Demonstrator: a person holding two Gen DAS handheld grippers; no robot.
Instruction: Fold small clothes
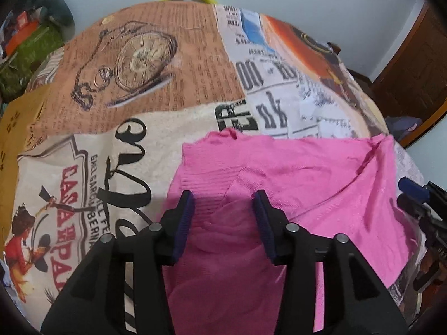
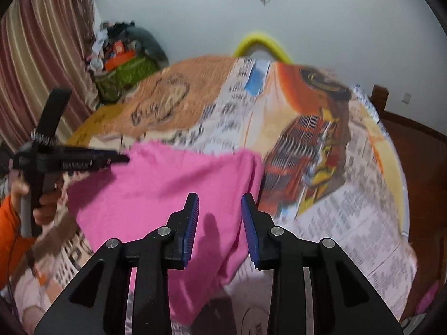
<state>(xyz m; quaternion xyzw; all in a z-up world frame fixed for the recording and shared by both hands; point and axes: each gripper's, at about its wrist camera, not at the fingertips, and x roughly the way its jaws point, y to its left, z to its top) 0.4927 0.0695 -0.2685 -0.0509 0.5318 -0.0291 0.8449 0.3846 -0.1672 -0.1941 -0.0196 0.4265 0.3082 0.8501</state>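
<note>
Softly rumpled pink knit garment (image 1: pixel 279 184) drapes the printed bedspread (image 1: pixel 156 64).

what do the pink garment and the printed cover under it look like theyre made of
Pink garment: looks like a soft knit, matte, with a ribbed band visible near the left gripper; fibre cannot be told. Printed cover: seems a woven or slightly fuzzy textile with matte printed graphics, lying in soft wrinkles; blur in the right wrist view leaves the weave uncertain.
</note>
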